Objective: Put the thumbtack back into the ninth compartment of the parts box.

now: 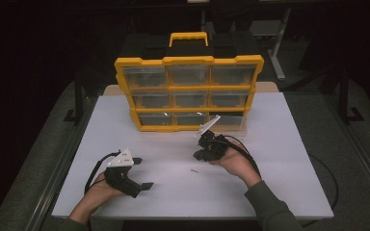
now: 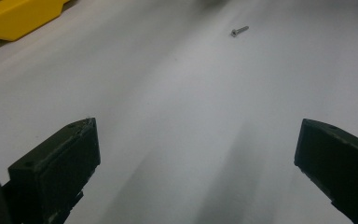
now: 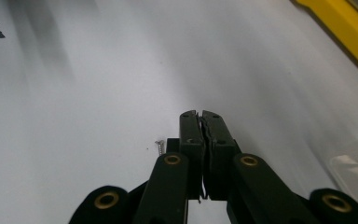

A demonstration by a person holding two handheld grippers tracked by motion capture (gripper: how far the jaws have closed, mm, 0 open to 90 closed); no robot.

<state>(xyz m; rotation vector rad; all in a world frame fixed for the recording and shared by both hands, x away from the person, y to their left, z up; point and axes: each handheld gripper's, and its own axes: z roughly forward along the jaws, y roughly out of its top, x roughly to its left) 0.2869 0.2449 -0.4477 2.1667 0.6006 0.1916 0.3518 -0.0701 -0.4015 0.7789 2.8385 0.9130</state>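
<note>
Small screw (image 1: 194,171) lay loose on the white desk (image 1: 173,192), between the two hands. Right hand-held gripper (image 1: 203,153) hung just above and beside it, jaws pressed together on nothing. Left hand-held gripper (image 1: 142,173) rested low on the desk, jaws spread wide, well apart from the screw. Yellow drawer organizer (image 1: 188,91) stood upright at the far side.

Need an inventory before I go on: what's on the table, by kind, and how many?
Organizer: 1
Screw: 1
Grippers: 2 (left, right)
Total: 4
</note>
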